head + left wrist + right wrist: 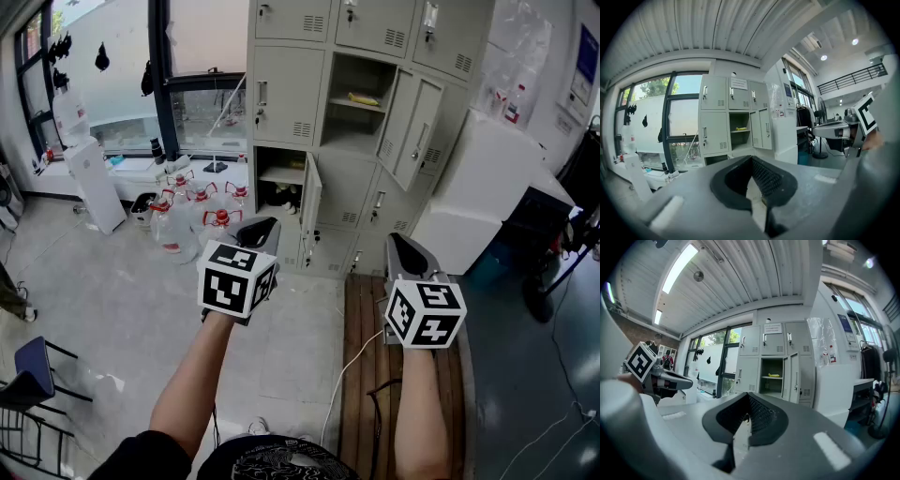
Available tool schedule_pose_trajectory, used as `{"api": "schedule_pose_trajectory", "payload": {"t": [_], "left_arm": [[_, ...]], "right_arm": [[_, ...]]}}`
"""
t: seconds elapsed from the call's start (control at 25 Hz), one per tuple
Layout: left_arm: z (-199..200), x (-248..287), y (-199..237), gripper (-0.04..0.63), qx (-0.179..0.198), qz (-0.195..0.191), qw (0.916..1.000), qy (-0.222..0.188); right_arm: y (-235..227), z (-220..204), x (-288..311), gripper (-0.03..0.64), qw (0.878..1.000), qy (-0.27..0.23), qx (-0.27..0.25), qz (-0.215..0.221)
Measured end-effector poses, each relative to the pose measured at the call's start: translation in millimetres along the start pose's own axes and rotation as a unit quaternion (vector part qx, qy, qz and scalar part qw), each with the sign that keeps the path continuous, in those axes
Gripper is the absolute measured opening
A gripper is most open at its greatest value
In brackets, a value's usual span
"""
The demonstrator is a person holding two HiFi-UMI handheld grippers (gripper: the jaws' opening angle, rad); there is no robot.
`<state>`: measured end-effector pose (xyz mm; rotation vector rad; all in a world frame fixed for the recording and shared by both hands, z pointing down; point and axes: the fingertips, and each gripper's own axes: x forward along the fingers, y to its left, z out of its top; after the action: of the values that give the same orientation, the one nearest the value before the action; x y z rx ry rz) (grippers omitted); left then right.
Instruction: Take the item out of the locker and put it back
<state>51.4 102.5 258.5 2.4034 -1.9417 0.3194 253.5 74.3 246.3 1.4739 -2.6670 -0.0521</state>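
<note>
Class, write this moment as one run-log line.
left gripper shut, empty | right gripper shut, empty | yellow item inside open grey metal locker

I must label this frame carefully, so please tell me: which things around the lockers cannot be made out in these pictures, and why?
- Yellow item on the open locker's shelf: too small in every view to identify.
- Dark things in the lower open compartment, head view: shadowed, partly behind its door.
- Notice on the lockers, right gripper view: print too small to read.

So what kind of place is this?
Likely a workshop or lab's storage corner: a bank of grey metal lockers, big red-capped water jugs clustered beside them, and large windows behind.
</note>
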Motion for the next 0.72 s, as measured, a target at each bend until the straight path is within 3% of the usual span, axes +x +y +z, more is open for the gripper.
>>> {"api": "schedule_pose_trajectory", "payload": {"t": [0.4,0.72], "left_arm": [[-0.9,-3.3,1.4,0.000,0.001,-0.002,1.0000,0.001],[-3.7,-4.1,3.6,0.000,-0.001,-0.008,1.0000,0.002]], "right_arm": [[2.4,1.6,-4.7,0.032,1.000,-0.008,0.004,-0.007],[3.5,1.2,-6.9,0.080,1.000,-0.011,0.008,-0.019]]}}
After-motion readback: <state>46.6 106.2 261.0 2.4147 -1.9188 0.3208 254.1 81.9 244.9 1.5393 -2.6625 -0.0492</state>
